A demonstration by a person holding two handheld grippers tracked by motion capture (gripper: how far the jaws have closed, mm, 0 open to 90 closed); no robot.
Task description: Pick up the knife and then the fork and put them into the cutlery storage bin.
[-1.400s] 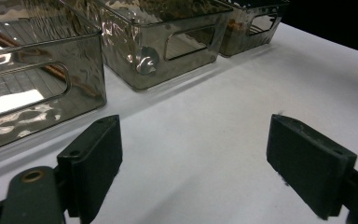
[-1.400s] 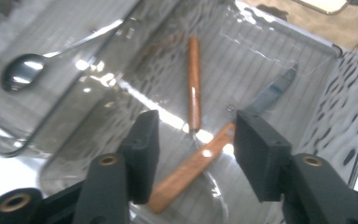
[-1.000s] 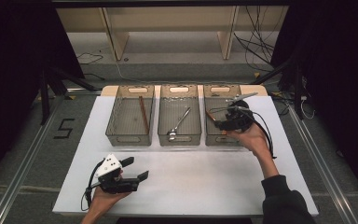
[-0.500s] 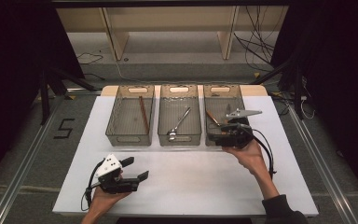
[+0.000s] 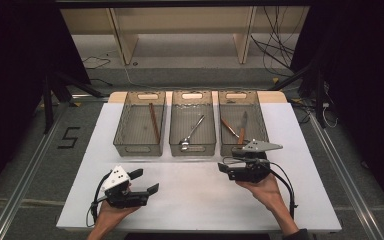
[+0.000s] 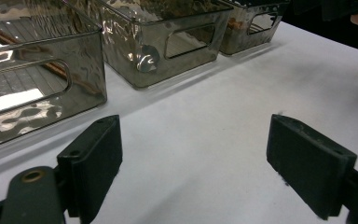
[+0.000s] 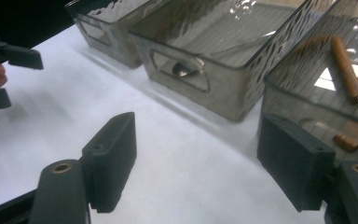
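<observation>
The right tool [image 5: 226, 165] hung just in front of the right-hand bin [image 5: 235, 149], near its front wall but apart from it. Its jaws had just been opening and stood released, with nothing between them, as the right gripper view [image 7: 196, 158] confirmed. Two wooden-handled knives [image 5: 240, 128] lay inside that bin, one handle [image 7: 347, 70] showing through the smoked plastic. The middle bin [image 5: 172, 136] held a metal spoon [image 5: 192, 133], and the left bin [image 5: 120, 136] held a slim brown stick [image 5: 154, 122]. The left tool [image 5: 145, 181] rested low at the near left of the white desk [image 5: 195, 202], also released and empty.

The sorting looked done for the pieces in view, so the step in hand was probably clearing away from the bin. Doing that well meant keeping the jaws spread, staying off the light bin's front wall so it did not slide, and carrying the trailing cable clear of the rims.
</observation>
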